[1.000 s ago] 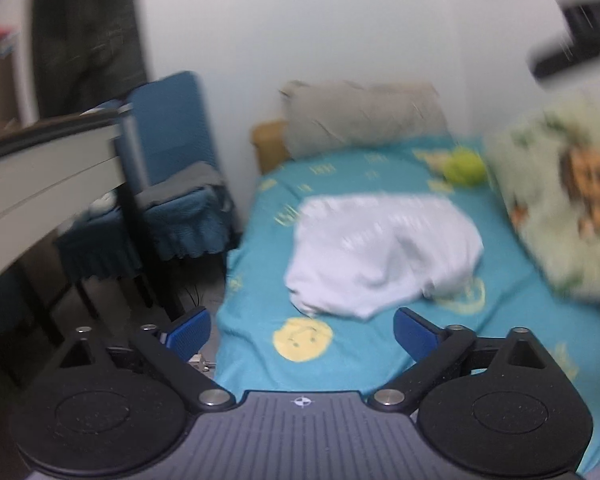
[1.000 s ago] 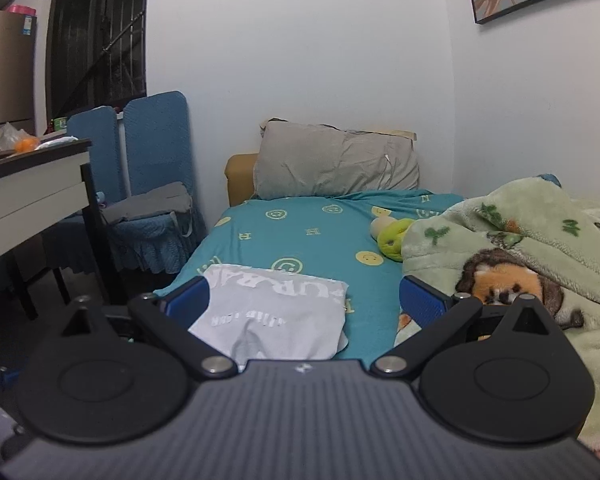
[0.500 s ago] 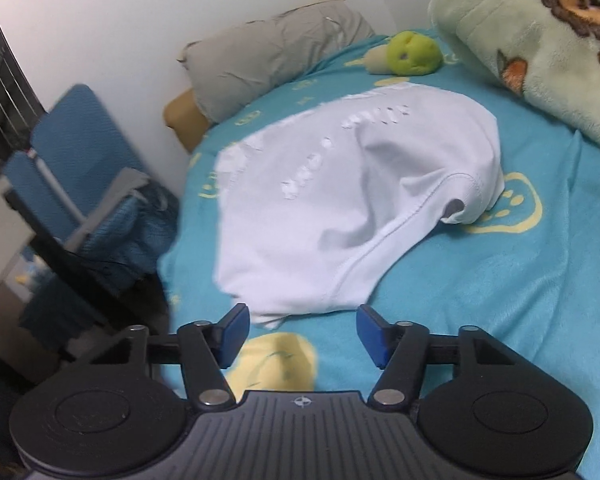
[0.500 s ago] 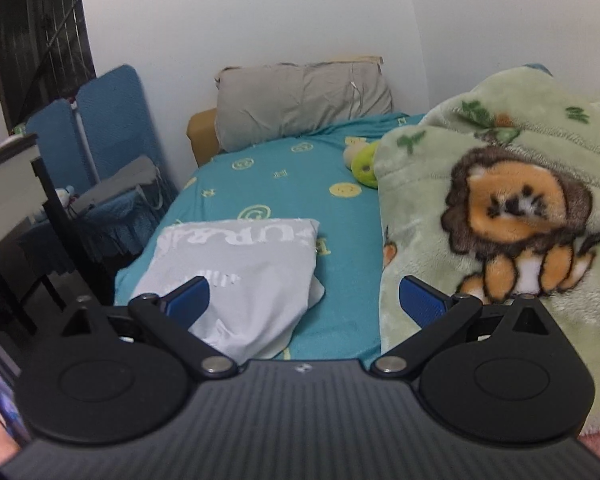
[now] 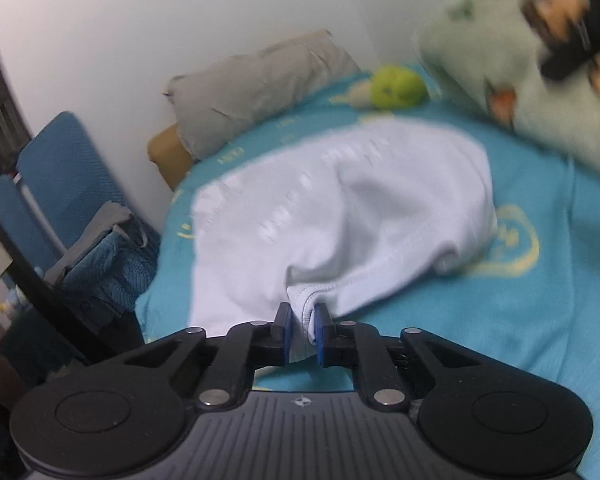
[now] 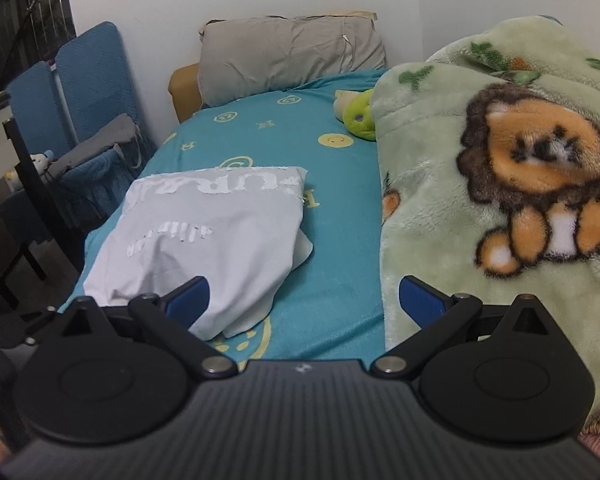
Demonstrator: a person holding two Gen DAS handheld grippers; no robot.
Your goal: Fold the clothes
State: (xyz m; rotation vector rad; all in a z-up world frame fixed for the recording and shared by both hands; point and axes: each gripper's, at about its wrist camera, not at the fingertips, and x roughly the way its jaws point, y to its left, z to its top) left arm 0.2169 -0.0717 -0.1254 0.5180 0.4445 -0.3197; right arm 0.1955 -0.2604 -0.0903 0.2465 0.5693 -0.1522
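Observation:
A white T-shirt (image 5: 340,208) with pale lettering lies loosely folded on the teal bed sheet (image 5: 500,320). My left gripper (image 5: 300,326) is shut on the shirt's near hem at the bed's front edge, with cloth pinched between the blue pads. In the right wrist view the shirt (image 6: 212,232) lies left of centre on the sheet (image 6: 340,208). My right gripper (image 6: 304,302) is open and empty, held above the sheet between the shirt and the blanket.
A green lion-print blanket (image 6: 500,184) covers the bed's right side. A grey pillow (image 6: 288,56) and a green plush toy (image 6: 360,114) lie at the head. Blue chairs (image 6: 80,92) with grey cloth stand left of the bed beside a dark desk.
My left gripper moved down to the shirt's near hem and closed on it. My right gripper moved closer over the bed and stayed open.

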